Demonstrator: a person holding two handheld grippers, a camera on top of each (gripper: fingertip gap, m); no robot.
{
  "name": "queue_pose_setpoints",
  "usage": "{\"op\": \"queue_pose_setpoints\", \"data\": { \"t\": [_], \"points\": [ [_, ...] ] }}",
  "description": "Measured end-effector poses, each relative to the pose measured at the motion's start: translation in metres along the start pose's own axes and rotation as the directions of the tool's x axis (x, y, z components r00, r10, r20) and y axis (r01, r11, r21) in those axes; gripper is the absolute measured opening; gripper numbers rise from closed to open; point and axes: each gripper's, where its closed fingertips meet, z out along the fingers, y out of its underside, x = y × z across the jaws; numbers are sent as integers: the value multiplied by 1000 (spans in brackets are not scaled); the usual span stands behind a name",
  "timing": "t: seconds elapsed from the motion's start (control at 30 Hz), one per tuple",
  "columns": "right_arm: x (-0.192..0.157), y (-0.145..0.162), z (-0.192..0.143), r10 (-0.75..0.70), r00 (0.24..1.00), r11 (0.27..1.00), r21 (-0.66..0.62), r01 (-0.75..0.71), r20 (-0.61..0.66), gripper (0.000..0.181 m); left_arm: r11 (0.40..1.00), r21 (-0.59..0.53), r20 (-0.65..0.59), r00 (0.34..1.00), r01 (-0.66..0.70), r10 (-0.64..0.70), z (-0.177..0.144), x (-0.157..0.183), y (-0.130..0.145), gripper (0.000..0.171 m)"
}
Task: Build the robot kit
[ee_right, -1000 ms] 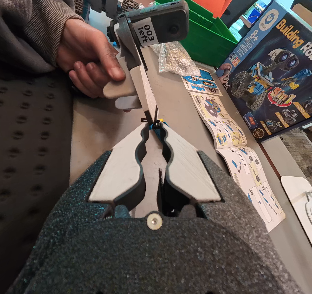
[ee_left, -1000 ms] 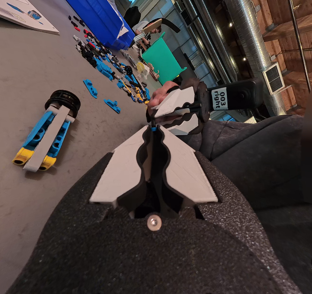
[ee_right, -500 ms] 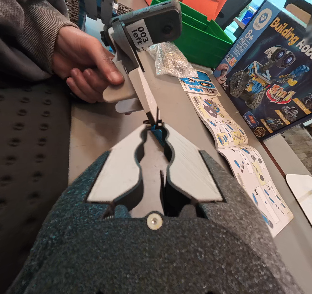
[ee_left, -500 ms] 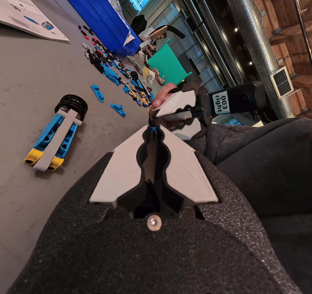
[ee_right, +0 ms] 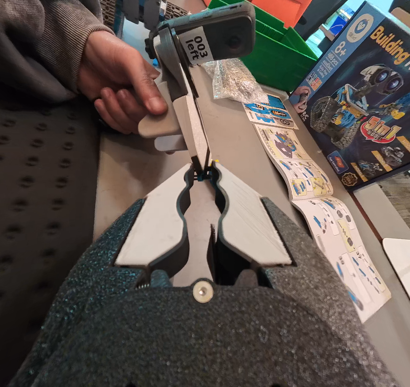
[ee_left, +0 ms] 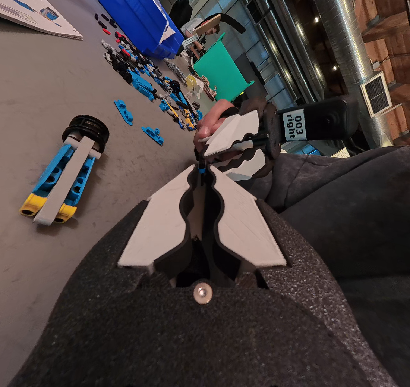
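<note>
**Both tools meeting tip to tip over the table**

Since a second ago, both tools are staying locked at the same meeting point; the left wrist view is showing the wheel assembly and instruction sheet sliding slightly, so the pair is drifting a little over the table point(ee_left: 66, 83).

Largest to smallest:
- Grey table is carrying a blue bin point(ee_left: 137, 14) at the far edge, a green bin point(ee_right: 273, 43), and a printed kit box point(ee_right: 366, 101) standing at the right.
- Open instruction booklet point(ee_right: 310, 198) is lying flat just beside the box.
- Wheel assembly point(ee_left: 64, 172), black wheel on blue, grey and yellow beams, is lying well apart from the tools.
- Loose parts pile point(ee_left: 150, 78) is spreading along the table near the blue bin.
- Left tool point(ee_left: 201, 172) is pinching a small blue-and-black pin piece point(ee_left: 201, 169) at its tips.
- Right tool point(ee_right: 202, 172) is pressing nearly together on that same pin piece point(ee_right: 202, 175), held off the table between both tools.
</note>
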Motion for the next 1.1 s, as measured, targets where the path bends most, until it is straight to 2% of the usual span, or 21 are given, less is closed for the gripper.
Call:
{"op": "queue_pose_setpoints", "data": {
  "t": [0.1, 0.27, 0.47, 0.57, 0.67, 0.73, 0.8, 0.93, 1.0, 1.03, 1.1],
  "points": [
    [-2, 4, 2, 48, 998, 999, -22, -48, 29, 14, 999, -9, 48, 998, -31, 31, 1, -4, 1, 4],
    [-5, 6, 5, 33, 999, 998, -51, -32, 25, 9, 998, -3, 84, 995, -62, 62, 1, -6, 0, 3],
    [2, 1, 2, 58, 998, 998, 4, -58, 1, 12, 995, 23, 78, 993, -94, 92, 1, -2, -4, 6],
    [10, -2, -6, 162, 987, 985, 55, -163, 21, 23, 994, 67, 87, 993, -82, 76, -4, -4, -10, 6],
    [10, 4, -7, 268, 961, 962, 43, -271, 67, 25, 989, 138, 43, 998, -47, 41, -10, 0, -21, 6],
    [6, 11, 1, 345, 935, 938, 4, -346, 81, 27, 982, 181, -33, 997, -60, 67, -11, 16, -26, 6],
    [-4, -3, 0, 450, 868, 883, 41, -468, 211, 27, 976, 196, -84, 990, -96, 114, -10, 31, -27, 6],
    [1, -30, -16, 551, 732, 754, 135, -643, 401, 16, 961, 190, -73, 974, -199, 217, -6, 42, -24, 6],
    [0, -30, -17, 558, 717, 745, 129, -654, 418, 11, 957, 186, -67, 969, -222, 238, -5, 43, -23, 7],
    [-1, -30, -19, 542, 724, 755, 130, -642, 427, 2, 957, 181, -55, 969, -226, 239, -4, 41, -23, 7],
    [1, -23, -16, 535, 753, 782, 114, -613, 383, 1, 955, 161, 15, 968, -249, 250, -3, 32, -23, 8]
  ]
}}
